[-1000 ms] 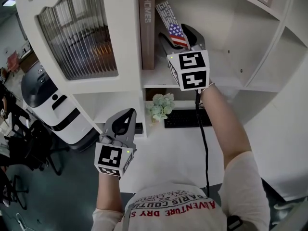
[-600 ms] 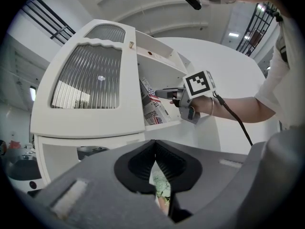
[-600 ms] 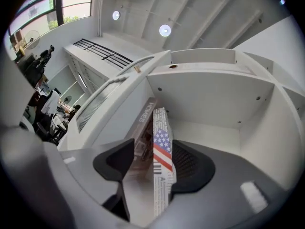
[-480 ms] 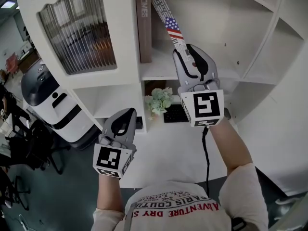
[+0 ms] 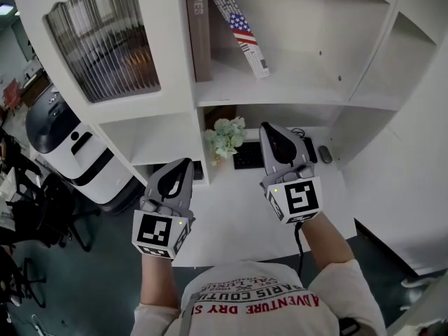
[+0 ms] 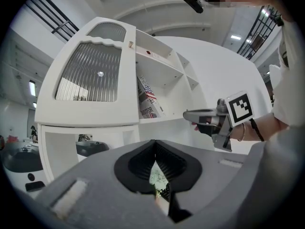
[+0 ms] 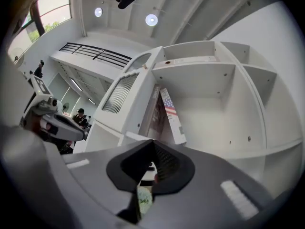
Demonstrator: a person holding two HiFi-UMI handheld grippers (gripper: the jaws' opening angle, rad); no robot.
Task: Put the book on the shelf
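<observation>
Your right gripper [image 5: 270, 133], clenched empty, is nearer than your left gripper [image 5: 180, 168] to the book [image 5: 241, 30], which leans up-left on the shelf [image 5: 301, 89] above.

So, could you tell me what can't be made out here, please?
Head view: brown book's top, cut off by the upper edge.
Head view: part of the keyboard, hidden by the right claw.
Head view: contents behind the ribbed glass door, blurred by ribbing.
All views: flag book's print, too small.
</observation>
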